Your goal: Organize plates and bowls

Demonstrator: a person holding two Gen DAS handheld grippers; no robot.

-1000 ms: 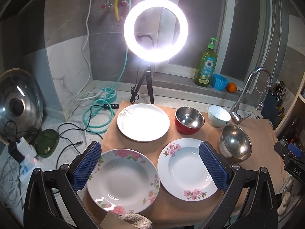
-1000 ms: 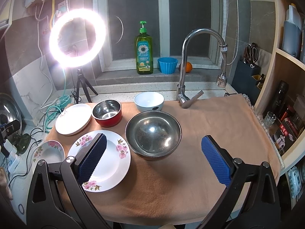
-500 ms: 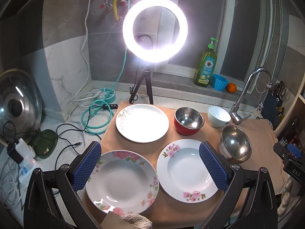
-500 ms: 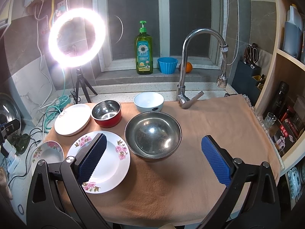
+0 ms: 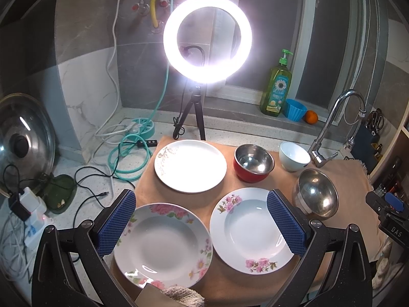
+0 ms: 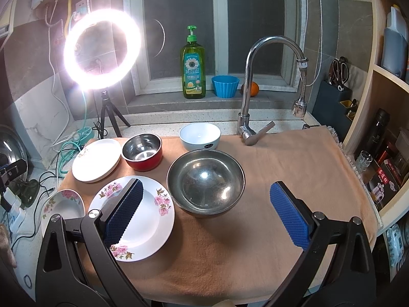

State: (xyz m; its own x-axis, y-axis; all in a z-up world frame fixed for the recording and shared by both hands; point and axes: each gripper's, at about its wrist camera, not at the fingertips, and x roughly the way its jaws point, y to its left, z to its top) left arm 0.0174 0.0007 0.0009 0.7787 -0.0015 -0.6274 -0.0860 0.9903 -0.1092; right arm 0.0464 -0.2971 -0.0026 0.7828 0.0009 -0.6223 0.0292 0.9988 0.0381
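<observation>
Hovering both grippers spread wide here: my left gripper (image 5: pixel 202 220) over the two floral plates (image 5: pixel 163 245), my right gripper (image 6: pixel 204 212) above the big steel bowl (image 6: pixel 205 181).

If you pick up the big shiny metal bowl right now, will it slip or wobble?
The big metal bowl looks smooth and polished, so its rim might slide a little between the fingers. Its rounded bottom suggests it could rock if nudged on the soft cloth. It seems like thin steel, so probably light and not breakable like the flowered plate beside it.
</observation>
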